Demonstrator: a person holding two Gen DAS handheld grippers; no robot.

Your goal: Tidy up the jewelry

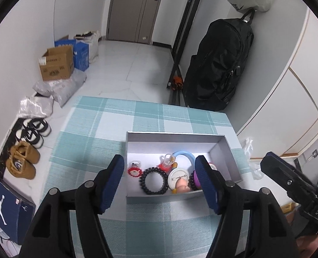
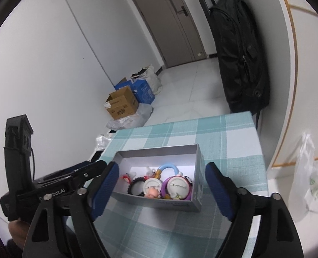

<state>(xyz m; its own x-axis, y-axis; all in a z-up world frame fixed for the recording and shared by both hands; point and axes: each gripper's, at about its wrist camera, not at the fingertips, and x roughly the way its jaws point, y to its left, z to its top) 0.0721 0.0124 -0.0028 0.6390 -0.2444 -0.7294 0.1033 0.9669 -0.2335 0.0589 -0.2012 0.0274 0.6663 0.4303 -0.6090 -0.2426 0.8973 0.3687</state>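
- A table covered with a teal and white plaid cloth carries everything
- A shallow grey box lies directly on the cloth, near the table's right edge
- Beads, badges and small trinkets sit inside the box, not on the cloth itself

Open-topped box, back half bare; trinkets crowding near wall.

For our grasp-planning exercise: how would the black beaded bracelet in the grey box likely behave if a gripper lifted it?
The black beaded bracelet is probably light. Its separate beads suggest it would sag, not stay round. Glossy beads may slip between pads.
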